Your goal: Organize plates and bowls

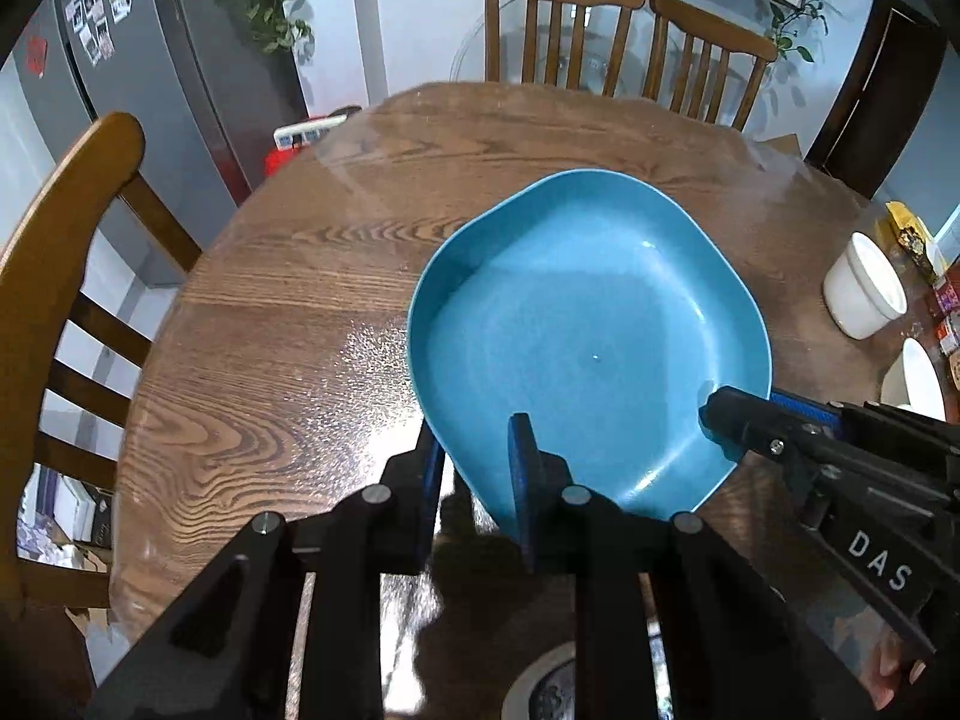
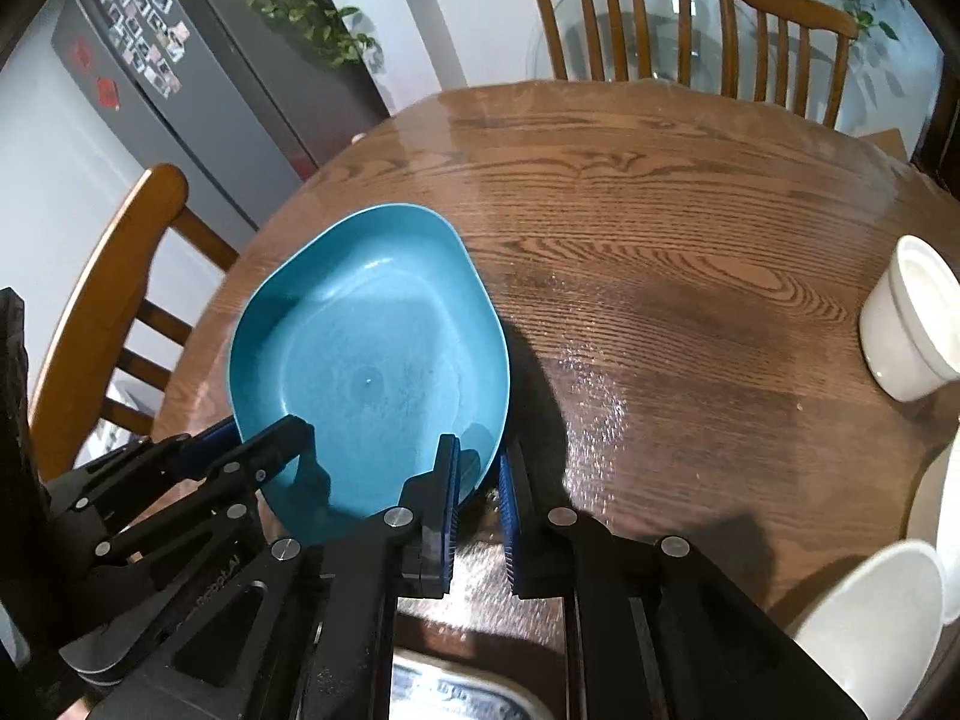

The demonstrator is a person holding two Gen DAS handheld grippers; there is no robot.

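Both grippers clamp the blue plate's [image 1: 588, 324] near rim: left gripper [image 1: 477, 480] and right gripper [image 2: 480, 492] each straddle it near the table's [image 2: 660, 228] left edge.

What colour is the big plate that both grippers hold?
The plate is plain teal blue, with no pattern. It shows best in the left wrist view.

Blue squarish plate [image 1: 591, 324] tilted above the table; white bowl [image 1: 864, 287] upright.
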